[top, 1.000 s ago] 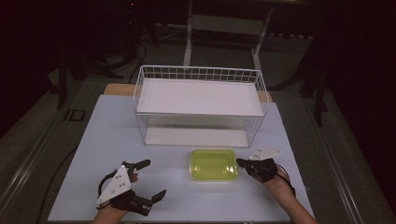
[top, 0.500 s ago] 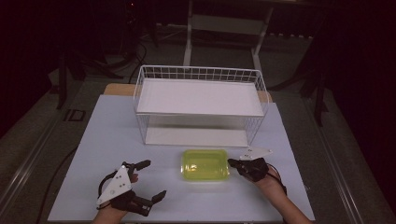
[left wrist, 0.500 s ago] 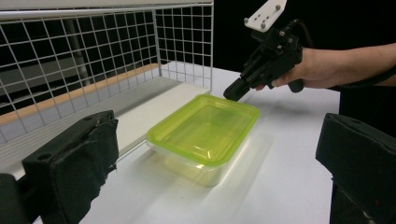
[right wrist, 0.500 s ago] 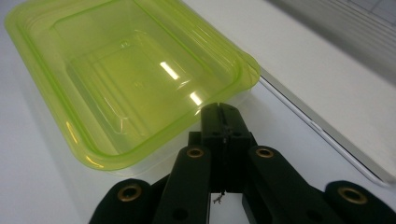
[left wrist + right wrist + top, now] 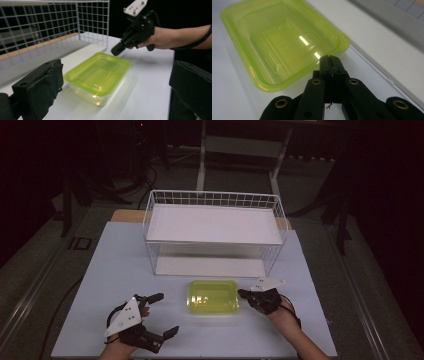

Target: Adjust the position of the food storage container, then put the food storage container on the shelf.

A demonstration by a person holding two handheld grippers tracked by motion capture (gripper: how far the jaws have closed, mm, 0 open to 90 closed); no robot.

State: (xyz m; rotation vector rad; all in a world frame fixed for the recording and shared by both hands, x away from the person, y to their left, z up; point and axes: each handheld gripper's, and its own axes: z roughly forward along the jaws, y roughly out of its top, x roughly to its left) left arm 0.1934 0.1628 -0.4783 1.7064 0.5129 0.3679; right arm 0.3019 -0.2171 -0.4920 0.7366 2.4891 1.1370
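A clear food container with a yellow-green lid (image 5: pixel 213 297) (image 5: pixel 97 72) (image 5: pixel 279 40) lies on the white table, in front of the wire shelf. My right gripper (image 5: pixel 243 294) (image 5: pixel 116 51) (image 5: pixel 331 62) is shut with nothing between its jaws. Its closed tip rests against the lid's rim on the container's right side. My left gripper (image 5: pixel 165 314) (image 5: pixel 113 100) stands wide open near the table's front left, apart from the container and pointing toward it, with nothing held.
A white wire shelf rack (image 5: pixel 212 200) (image 5: pixel 50 25) with a white board on top stands at the back of the table (image 5: pixel 100 270). Bare table lies left of the container and along the front edge. Dark floor surrounds the table.
My right gripper has moved left with its shut tip against the container, and the container has slid left across the table. The left gripper has stayed where it was.
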